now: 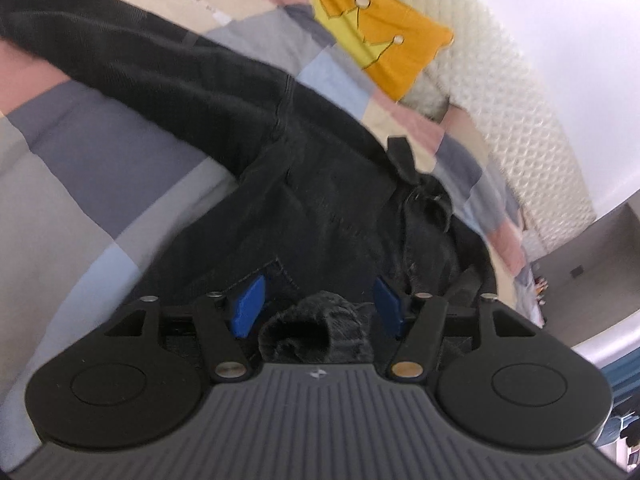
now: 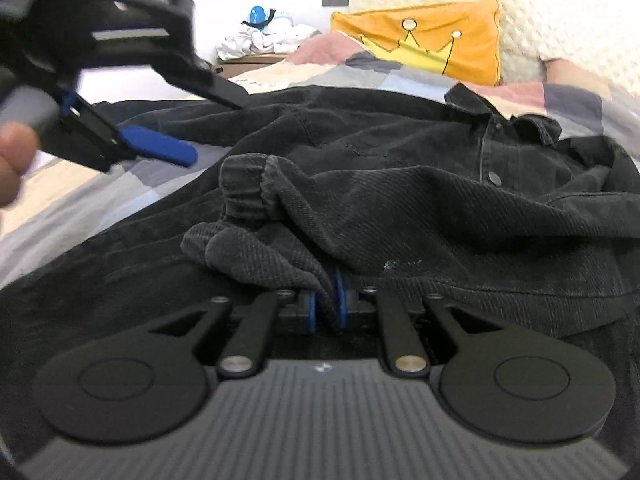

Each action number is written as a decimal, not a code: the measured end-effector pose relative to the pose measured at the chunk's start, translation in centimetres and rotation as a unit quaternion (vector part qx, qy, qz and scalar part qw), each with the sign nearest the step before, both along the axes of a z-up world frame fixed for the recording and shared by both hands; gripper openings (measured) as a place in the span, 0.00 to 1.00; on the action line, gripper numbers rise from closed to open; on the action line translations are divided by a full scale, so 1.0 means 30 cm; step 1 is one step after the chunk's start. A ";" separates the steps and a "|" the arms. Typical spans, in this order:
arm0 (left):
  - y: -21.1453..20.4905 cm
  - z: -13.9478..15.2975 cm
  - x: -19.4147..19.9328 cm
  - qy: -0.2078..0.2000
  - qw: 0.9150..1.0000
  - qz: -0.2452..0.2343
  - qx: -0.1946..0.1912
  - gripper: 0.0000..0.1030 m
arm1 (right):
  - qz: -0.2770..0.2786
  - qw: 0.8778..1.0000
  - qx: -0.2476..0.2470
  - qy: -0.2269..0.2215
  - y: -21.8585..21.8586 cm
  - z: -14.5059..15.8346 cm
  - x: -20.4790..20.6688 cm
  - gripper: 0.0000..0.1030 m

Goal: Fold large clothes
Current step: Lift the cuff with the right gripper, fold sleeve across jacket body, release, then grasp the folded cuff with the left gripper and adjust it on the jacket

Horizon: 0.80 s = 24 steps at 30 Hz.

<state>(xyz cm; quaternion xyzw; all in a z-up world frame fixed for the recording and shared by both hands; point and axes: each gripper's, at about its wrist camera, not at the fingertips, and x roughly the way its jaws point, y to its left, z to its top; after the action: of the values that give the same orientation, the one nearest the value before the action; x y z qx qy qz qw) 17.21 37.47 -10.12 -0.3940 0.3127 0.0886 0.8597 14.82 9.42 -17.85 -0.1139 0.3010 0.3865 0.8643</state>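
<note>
The black denim jacket (image 2: 400,200) lies spread across the bed, on the patchwork quilt (image 1: 92,168) of grey, pink, cream and pale blue blocks, its collar and snap buttons toward the pillows and one long sleeve (image 1: 132,68) stretched out over the quilt in your left wrist view. Your right tongs (image 2: 327,304) are pinched narrow on a bunched fold of the jacket's fabric, the blue pads pressed against the cloth from both sides, and a rolled cuff (image 2: 248,184) sits humped just beyond them. Your left tongs (image 1: 318,304) stand wide, the two blue pads well apart, with a dark lump of the jacket between them near the base but gripped by neither pad. In the right wrist view those left tongs (image 2: 160,120) hover above the jacket's left side, blurred, with your fingers showing at the frame's edge. Beyond the jacket, an orange pillow with a yellow crown (image 2: 424,40) leans at the head of the bed against a cream textured headboard (image 1: 520,120). A heap of white cloth (image 2: 260,42) with something blue on top lies on a stand beside the bed.
</note>
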 end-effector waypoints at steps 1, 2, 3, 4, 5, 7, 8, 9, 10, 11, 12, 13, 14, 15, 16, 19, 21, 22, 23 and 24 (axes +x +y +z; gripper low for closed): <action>-0.007 -0.010 0.012 0.006 1.000 -0.002 0.003 0.69 | 0.002 1.000 -0.001 0.009 -0.014 0.012 0.000 0.13; -0.015 -0.018 0.020 0.010 1.000 -0.003 0.005 0.70 | 0.003 1.000 0.001 0.020 -0.027 0.025 0.004 0.13; -0.021 -0.026 0.027 0.013 1.000 -0.005 0.003 0.70 | 0.002 0.999 0.006 0.034 -0.041 0.032 0.010 0.14; -0.027 -0.036 0.032 0.012 1.000 -0.007 -0.006 0.70 | 0.000 0.999 0.011 0.047 -0.055 0.040 0.017 0.14; -0.030 -0.043 0.033 0.009 1.000 -0.010 -0.017 0.71 | -0.006 0.998 0.017 0.061 -0.069 0.045 0.024 0.17; -0.041 -0.051 0.037 0.003 0.999 -0.019 -0.037 0.71 | -0.017 0.996 0.029 0.084 -0.090 0.048 0.040 0.28; -0.048 -0.046 0.037 0.001 0.999 -0.023 -0.039 0.70 | -0.018 0.995 0.036 0.093 -0.099 0.047 0.046 0.32; -0.056 -0.042 0.037 0.000 0.999 -0.026 -0.035 0.71 | -0.018 0.994 0.038 0.101 -0.103 0.046 0.049 0.33; -0.063 -0.035 0.035 0.001 0.999 -0.028 -0.028 0.71 | -0.018 0.994 0.037 0.106 -0.103 0.043 0.051 0.34; -0.072 -0.030 0.036 0.002 0.999 -0.029 -0.018 0.71 | -0.017 0.993 0.037 0.107 -0.102 0.044 0.049 0.34; -0.078 -0.025 0.033 0.003 1.000 -0.029 -0.010 0.71 | -0.016 0.993 0.035 0.108 -0.102 0.045 0.044 0.35; -0.085 -0.021 0.031 0.004 1.000 -0.029 -0.003 0.71 | -0.014 0.993 0.034 0.109 -0.099 0.047 0.044 0.39; -0.089 -0.018 0.029 0.004 1.000 -0.031 0.001 0.71 | -0.009 0.993 0.032 0.110 -0.099 0.051 0.039 0.44; -0.096 -0.017 0.030 0.003 0.999 -0.035 0.004 0.71 | -0.006 0.993 0.030 0.111 -0.102 0.055 0.030 0.46; -0.102 -0.017 0.033 0.004 0.999 -0.039 0.005 0.71 | -0.005 0.993 0.031 0.112 -0.107 0.059 0.026 0.51; -0.119 -0.024 0.040 0.006 0.999 -0.051 0.008 0.71 | -0.004 0.993 0.029 0.114 -0.134 0.073 0.007 0.70; -0.137 -0.030 0.049 0.012 0.998 -0.055 0.027 0.73 | -0.010 0.991 0.051 0.124 -0.179 0.088 -0.001 0.83; -0.140 -0.034 0.052 0.014 0.998 -0.056 0.030 0.74 | -0.017 0.990 0.061 0.129 -0.202 0.097 0.000 0.83; -0.142 -0.042 0.057 0.016 0.998 -0.054 0.028 0.75 | -0.028 0.989 0.066 0.131 -0.223 0.103 0.003 0.83; -0.142 -0.047 0.059 0.017 0.998 -0.052 0.029 0.75 | -0.043 0.988 0.073 0.132 -0.247 0.110 0.009 0.83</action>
<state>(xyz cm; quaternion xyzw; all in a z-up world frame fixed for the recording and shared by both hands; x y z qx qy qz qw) 18.99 33.20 -11.52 -0.3504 0.3445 0.0591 0.8690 15.09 2.02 -14.54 0.0144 0.3880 0.3814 0.8389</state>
